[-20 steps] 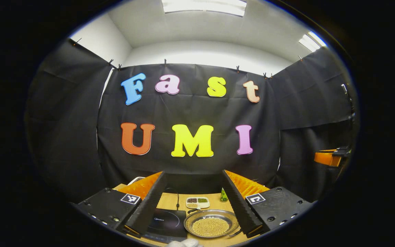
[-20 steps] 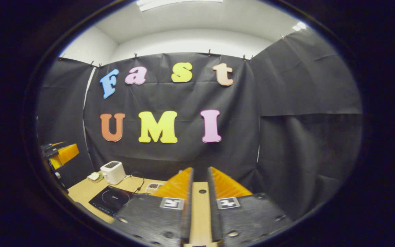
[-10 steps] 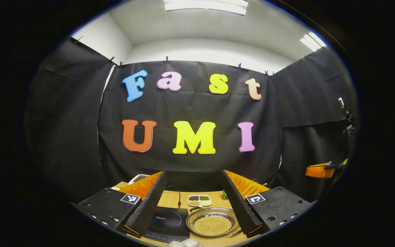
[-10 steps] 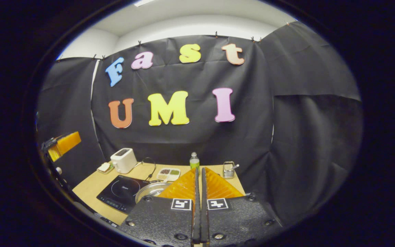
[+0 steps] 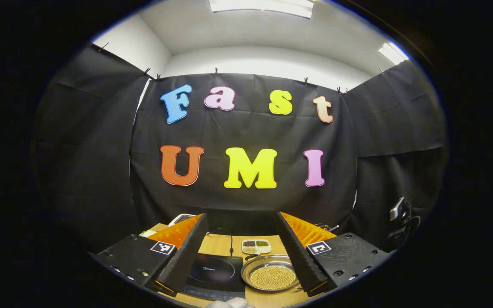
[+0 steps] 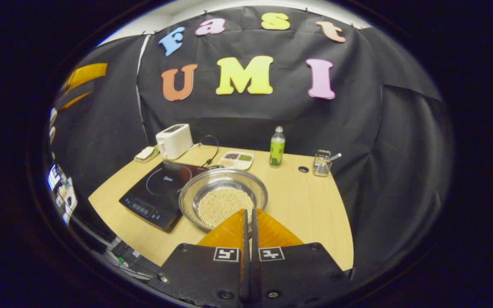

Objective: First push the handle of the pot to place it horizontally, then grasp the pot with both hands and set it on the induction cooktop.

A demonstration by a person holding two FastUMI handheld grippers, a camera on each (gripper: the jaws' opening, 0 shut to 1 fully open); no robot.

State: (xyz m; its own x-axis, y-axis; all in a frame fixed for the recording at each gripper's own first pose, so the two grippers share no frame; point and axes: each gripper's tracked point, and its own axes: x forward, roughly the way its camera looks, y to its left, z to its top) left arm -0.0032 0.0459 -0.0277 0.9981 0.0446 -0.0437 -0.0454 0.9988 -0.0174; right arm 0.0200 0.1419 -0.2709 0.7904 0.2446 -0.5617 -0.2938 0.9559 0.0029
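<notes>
Hovering above the worktop [image 6: 310, 205] with jaws clenched on nothing, right gripper [image 6: 249, 218] aimed at the steel pot [image 6: 223, 197] of yellow grains, just beside the induction cooktop [image 6: 161, 188]. Left gripper [image 5: 242, 252] held back, jaws released wide. Handle hard to make out; best nudged low and slowly with the closed tips, avoiding spilled grains.
</notes>
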